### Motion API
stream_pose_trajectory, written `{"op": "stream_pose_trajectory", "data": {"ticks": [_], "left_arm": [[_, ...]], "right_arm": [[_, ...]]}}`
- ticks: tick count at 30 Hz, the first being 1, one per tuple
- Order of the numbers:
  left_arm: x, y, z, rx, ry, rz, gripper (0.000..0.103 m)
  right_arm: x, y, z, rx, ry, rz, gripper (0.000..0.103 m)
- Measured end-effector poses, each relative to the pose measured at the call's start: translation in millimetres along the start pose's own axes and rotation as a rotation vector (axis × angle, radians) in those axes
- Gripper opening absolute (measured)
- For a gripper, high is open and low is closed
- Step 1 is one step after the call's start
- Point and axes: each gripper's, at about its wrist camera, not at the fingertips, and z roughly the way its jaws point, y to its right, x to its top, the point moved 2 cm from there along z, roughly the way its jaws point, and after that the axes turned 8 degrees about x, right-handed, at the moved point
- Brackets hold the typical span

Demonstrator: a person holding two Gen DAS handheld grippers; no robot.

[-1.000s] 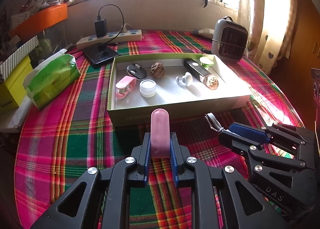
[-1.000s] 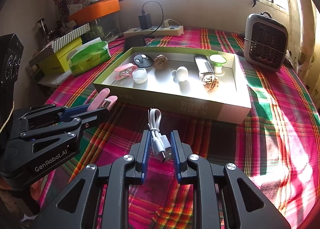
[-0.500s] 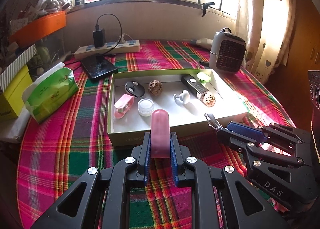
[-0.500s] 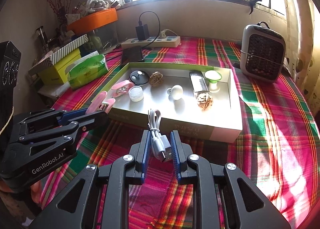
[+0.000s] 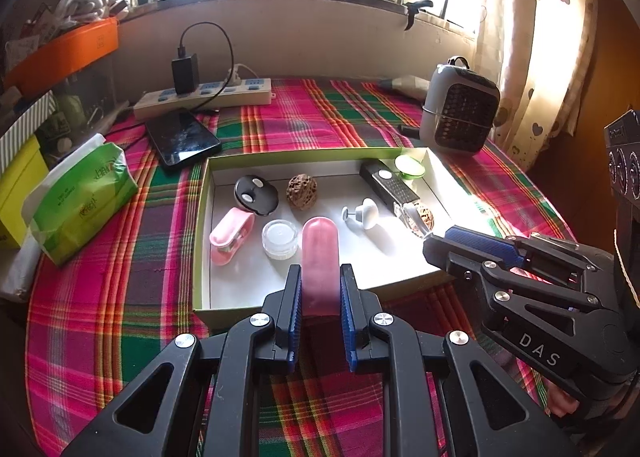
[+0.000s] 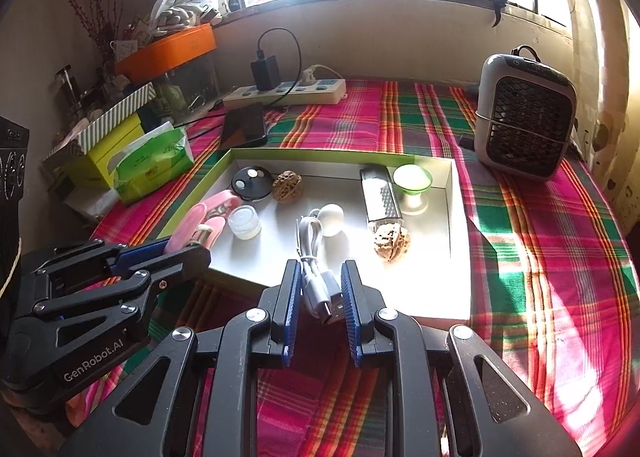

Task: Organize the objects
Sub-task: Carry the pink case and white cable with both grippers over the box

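Observation:
My left gripper (image 5: pixel 320 289) is shut on a pink rounded case (image 5: pixel 319 257) that sticks up over the near edge of the shallow green-rimmed box (image 5: pixel 202 217). My right gripper (image 6: pixel 320 289) is shut on a coiled white USB cable (image 6: pixel 314 269), held above the box's (image 6: pixel 460 209) front edge. Inside the box lie a black disc (image 5: pixel 256 193), two walnuts (image 5: pixel 302 191), a pink clip (image 5: pixel 230 233), a small clear jar (image 5: pixel 280 238), a white knob (image 5: pixel 366 212), a dark grater-like bar (image 5: pixel 386 185) and a green-rimmed cup (image 5: pixel 410 167). The right gripper (image 5: pixel 436 245) shows at the right of the left wrist view.
A plaid cloth (image 5: pixel 120 297) covers the round table. A green tissue pack (image 5: pixel 84 197), a phone (image 5: pixel 182 139) and a power strip (image 5: pixel 204 95) lie left and behind the box. A small grey heater (image 6: pixel 524 117) stands at the back right. Cluttered boxes (image 6: pixel 108 145) line the left side.
Both grippers have risen and pulled back a little toward me with their loads still gripped; the box now appears smaller and lower in both views.

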Motion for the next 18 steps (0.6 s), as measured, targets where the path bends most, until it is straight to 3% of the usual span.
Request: {"op": "stream_pose_trajectory", "data": {"ticks": [18], "left_arm": [[11.7,4.9,29.9,0.001,-0.051,0.003,0.016]], "right_arm": [[18.6,20.7,25.9,-0.044,-0.033,0.065,0.022]]}}
